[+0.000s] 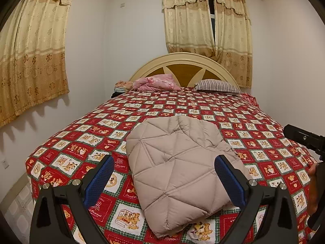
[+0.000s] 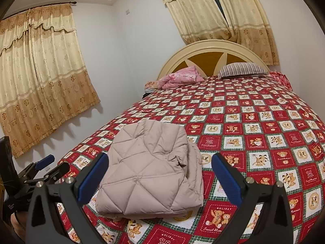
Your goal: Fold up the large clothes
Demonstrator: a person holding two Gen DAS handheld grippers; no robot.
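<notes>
A beige quilted down jacket (image 1: 178, 168) lies folded into a compact rectangle near the foot of the bed, on the red teddy-bear bedspread (image 1: 264, 142). It also shows in the right wrist view (image 2: 150, 172). My left gripper (image 1: 164, 181) is open and empty, held above the near end of the jacket, with its blue pads either side. My right gripper (image 2: 158, 179) is open and empty, held over the jacket's near right side. The left gripper also shows at the left edge of the right wrist view (image 2: 46, 166).
A pink bundle of cloth (image 1: 156, 84) and a striped pillow (image 1: 218, 86) lie at the cream headboard (image 1: 182, 61). Curtains (image 1: 32, 61) hang on the left wall and behind the bed. The floor (image 1: 18, 209) is to the left of the bed.
</notes>
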